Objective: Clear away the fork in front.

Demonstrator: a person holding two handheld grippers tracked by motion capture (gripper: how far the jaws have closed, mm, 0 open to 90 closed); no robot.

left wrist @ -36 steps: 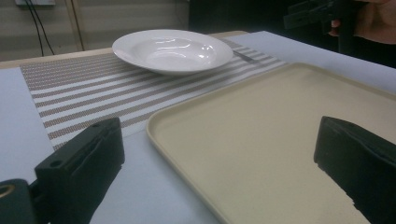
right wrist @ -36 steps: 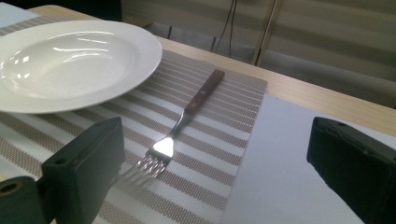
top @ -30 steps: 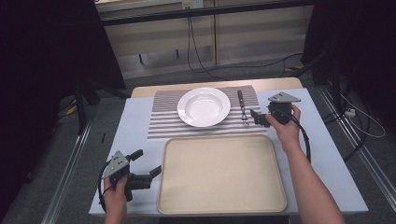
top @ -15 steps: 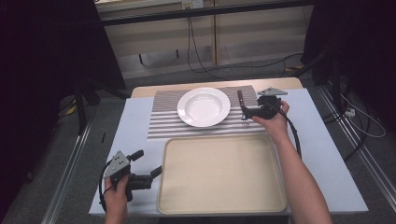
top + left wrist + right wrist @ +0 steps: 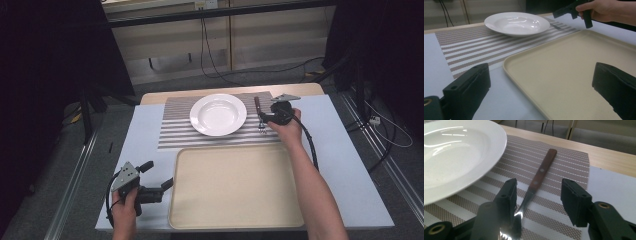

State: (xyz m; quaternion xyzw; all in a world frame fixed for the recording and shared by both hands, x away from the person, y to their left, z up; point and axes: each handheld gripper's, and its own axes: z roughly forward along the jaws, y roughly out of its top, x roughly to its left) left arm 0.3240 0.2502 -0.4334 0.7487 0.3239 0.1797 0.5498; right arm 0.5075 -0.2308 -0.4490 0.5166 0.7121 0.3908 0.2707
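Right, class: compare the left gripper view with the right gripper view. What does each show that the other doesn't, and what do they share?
Left gripper view: the beige tray, the left gripper with jaws wide open, and, farther off, a hand holding the right gripper.

Right gripper view: the fork close up, with its wooden handle and metal neck lying between the open jaws of the right gripper, and the wooden table edge.

Both: the white plate on the striped placemat.

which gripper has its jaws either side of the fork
The right gripper: its open jaws straddle the fork on the striped mat. The left gripper sits open by the tray's corner.
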